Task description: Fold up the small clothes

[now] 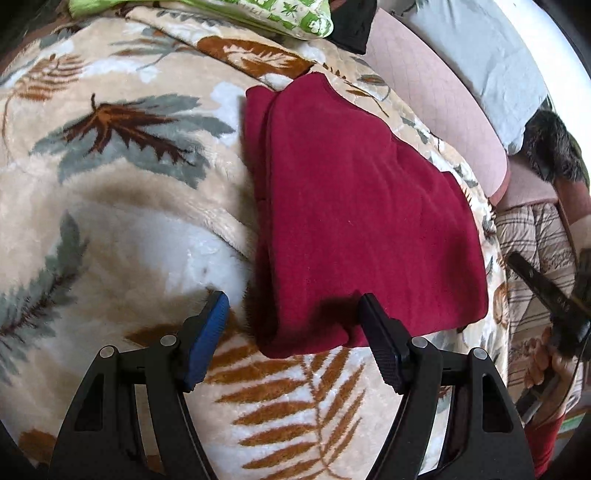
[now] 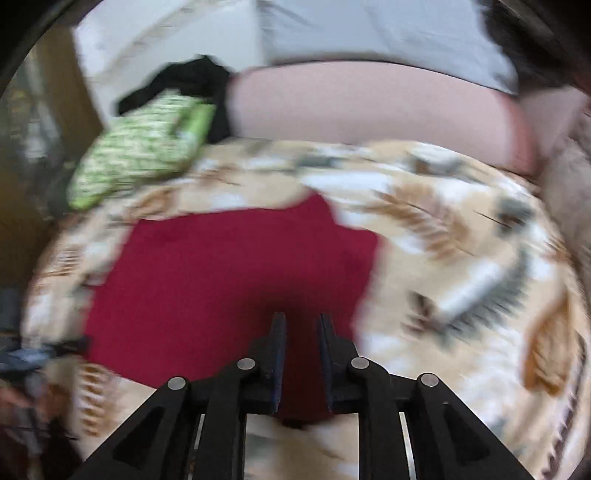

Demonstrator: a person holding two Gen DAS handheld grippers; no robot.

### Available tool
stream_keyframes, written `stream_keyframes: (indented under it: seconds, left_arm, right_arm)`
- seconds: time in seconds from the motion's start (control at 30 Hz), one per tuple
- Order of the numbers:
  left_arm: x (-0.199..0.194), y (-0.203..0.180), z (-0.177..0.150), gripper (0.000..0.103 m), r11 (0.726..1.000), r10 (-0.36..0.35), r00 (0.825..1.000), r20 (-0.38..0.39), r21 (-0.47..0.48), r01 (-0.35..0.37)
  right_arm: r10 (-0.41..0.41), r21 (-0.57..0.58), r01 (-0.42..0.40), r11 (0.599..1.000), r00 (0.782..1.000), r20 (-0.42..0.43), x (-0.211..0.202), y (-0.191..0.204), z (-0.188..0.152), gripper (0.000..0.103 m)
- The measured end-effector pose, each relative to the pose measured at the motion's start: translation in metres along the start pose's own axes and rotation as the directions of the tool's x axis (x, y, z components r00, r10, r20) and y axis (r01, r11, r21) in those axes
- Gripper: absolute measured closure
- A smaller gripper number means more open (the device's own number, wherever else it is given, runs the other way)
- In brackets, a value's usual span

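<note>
A dark red garment (image 1: pixel 354 221) lies folded on a beige leaf-print blanket (image 1: pixel 110 184). My left gripper (image 1: pixel 291 314) is open just above the garment's near left corner, its right finger over the cloth, its left finger over the blanket. In the right wrist view, which is blurred, the same red garment (image 2: pixel 221 277) lies ahead. My right gripper (image 2: pixel 301 321) has its jaws a narrow gap apart over the garment's near edge, and red cloth shows between them; whether they hold it is unclear. The right gripper also shows in the left wrist view (image 1: pixel 554 295) at the right edge.
A green patterned cloth (image 2: pixel 140 147) and a black garment (image 2: pixel 192 81) lie at the blanket's far side. A pink cushion (image 2: pixel 369 103) and a grey pillow (image 2: pixel 369 29) lie behind. A striped quilt (image 1: pixel 535 240) lies to the right.
</note>
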State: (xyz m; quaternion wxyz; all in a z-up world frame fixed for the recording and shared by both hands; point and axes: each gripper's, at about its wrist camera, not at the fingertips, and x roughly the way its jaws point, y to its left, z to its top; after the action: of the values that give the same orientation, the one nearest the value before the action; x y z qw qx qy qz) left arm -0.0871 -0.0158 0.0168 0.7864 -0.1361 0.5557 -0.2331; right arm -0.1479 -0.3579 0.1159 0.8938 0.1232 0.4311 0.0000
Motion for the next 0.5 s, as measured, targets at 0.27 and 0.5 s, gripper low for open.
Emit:
stream_keyframes:
  seconds: [0.27, 0.5]
  left_arm:
    - [0.003, 0.013, 0.002, 0.03, 0.993, -0.078, 0.997, 0.028, -0.086, 0.081]
    - [0.004, 0.014, 0.0, 0.022, 0.985, -0.137, 0.988, 0.073, -0.095, 0.143]
  right_arm:
    - [0.12, -0.101, -0.131, 0.986, 0.987, -0.111, 0.113, 0.086, 0.041, 0.085]
    - [0.067, -0.084, -0.088, 0.993, 0.972, -0.224, 0.165, 0.11, 0.058, 0.078]
